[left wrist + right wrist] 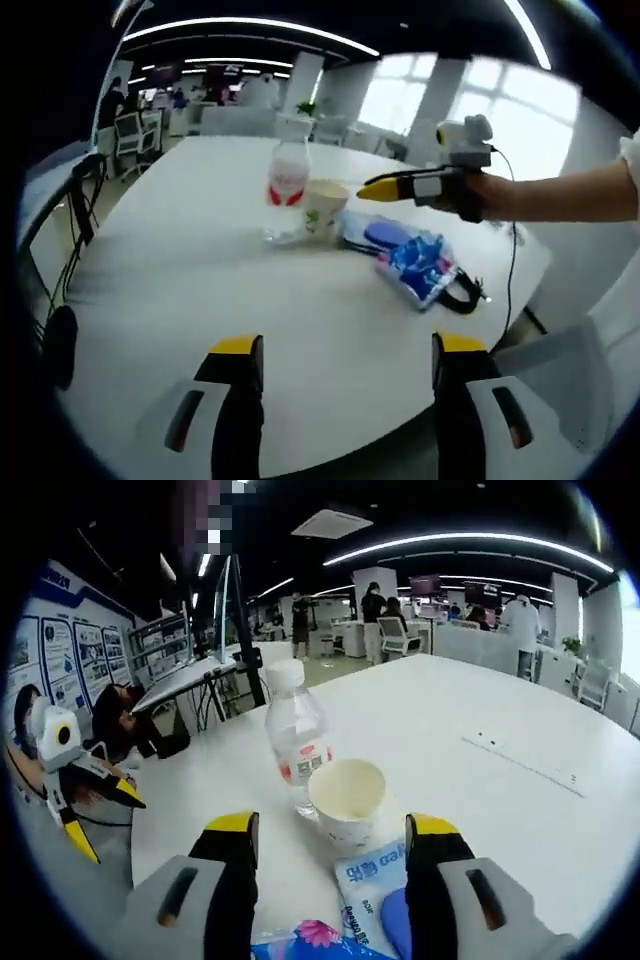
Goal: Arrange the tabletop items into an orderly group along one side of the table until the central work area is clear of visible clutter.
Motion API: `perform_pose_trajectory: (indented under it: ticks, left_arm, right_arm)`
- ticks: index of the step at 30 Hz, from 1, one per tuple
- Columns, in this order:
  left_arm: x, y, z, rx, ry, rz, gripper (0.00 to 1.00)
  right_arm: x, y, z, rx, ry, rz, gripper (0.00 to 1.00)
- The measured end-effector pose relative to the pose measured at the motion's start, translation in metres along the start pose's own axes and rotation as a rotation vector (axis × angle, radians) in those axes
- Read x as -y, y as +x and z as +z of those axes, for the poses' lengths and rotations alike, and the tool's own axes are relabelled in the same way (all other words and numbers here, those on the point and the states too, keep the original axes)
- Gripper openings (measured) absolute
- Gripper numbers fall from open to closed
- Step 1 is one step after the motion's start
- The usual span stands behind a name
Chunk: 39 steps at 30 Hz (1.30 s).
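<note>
- Office behind; white table (pixel 200 260) carries a bottle (pixel 295 735), paper cup (pixel 347 795) and blue packet (pixel 415 260), clustered.
- Right gripper (pixel 330 855), jaws apart, nears the cup, probably to grasp it.
- Left gripper (pixel 345 375) hangs open, well apart.

In the right gripper view the blue packet (pixel 365 900) runs off the near edge, half hidden behind the right claw (pixel 330 850). The print on the bottle (pixel 297 735) label is too small to read. In the left gripper view the cup (pixel 324 207) covers part of the bottle's base.
</note>
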State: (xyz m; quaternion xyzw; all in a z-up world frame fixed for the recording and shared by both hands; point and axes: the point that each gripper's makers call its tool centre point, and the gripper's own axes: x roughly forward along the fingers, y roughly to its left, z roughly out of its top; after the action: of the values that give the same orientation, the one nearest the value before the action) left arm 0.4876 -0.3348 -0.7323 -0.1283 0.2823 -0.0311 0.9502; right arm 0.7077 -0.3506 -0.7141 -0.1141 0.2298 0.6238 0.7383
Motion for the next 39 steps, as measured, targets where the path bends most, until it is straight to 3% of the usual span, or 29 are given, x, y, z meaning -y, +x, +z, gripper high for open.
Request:
perform_pose_trajectory:
  ticks: [2, 7, 12, 22, 26, 31, 35, 39]
  left_arm:
    - [0.013, 0.001, 0.001, 0.007, 0.012, -0.032, 0.65]
    - [0.011, 0.001, -0.002, -0.001, 0.015, -0.039, 0.68]
    - [0.012, -0.001, -0.003, -0.006, 0.012, -0.033, 0.71]
    - [0.028, 0.001, -0.006, -0.030, 0.010, -0.113, 0.73]
    - [0.024, 0.001, -0.005, -0.026, 0.002, -0.105, 0.74]
    - [0.018, 0.005, -0.005, -0.021, -0.029, -0.086, 0.74]
    - [0.014, 0.002, -0.005, -0.018, -0.016, -0.068, 0.74]
    - [0.011, 0.003, 0.000, 0.008, -0.023, -0.041, 0.75]
  right_arm:
    - [-0.002, -0.008, -0.002, 0.005, 0.016, -0.009, 0.59]
    - [-0.005, -0.030, -0.011, 0.004, 0.034, -0.033, 0.60]
    - [0.003, -0.046, -0.018, 0.016, 0.115, -0.090, 0.62]
    - [-0.010, -0.074, -0.046, -0.001, 0.194, -0.178, 0.62]
    - [-0.015, -0.089, -0.050, 0.025, 0.254, -0.246, 0.62]
    - [-0.020, -0.098, -0.054, 0.032, 0.249, -0.243, 0.62]
    - [-0.007, -0.109, -0.061, 0.034, 0.229, -0.242, 0.62]
    - [0.007, -0.123, -0.069, 0.077, 0.298, -0.246, 0.62]
